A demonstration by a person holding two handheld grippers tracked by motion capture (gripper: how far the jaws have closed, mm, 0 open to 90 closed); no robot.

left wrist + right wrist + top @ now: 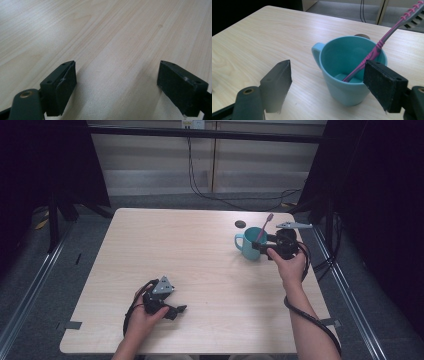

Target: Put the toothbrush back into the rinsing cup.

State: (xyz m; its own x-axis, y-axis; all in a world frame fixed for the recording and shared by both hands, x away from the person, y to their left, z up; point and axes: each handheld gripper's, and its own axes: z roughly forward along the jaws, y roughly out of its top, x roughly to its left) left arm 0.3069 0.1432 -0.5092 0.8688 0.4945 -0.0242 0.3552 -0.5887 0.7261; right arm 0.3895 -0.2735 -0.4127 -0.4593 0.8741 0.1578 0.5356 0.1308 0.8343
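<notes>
Premises present as a laboratory-type recording station, not a home or a kitchen. A single pale wood-grain table [200,270] stands alone on grey carpeted flooring [150,200]. Dark curtains [45,165] enclose the station on the left and right sides. A black horizontal bar [200,133] spans the rear, and black cables [200,185] hang from it and trail across the floor. Metal rails [30,285] run along the floor at both sides of the table. Strips of tape [73,324] mark the floor at the near table corners. Plain light cabinet panels [150,160] line the back wall.
</notes>
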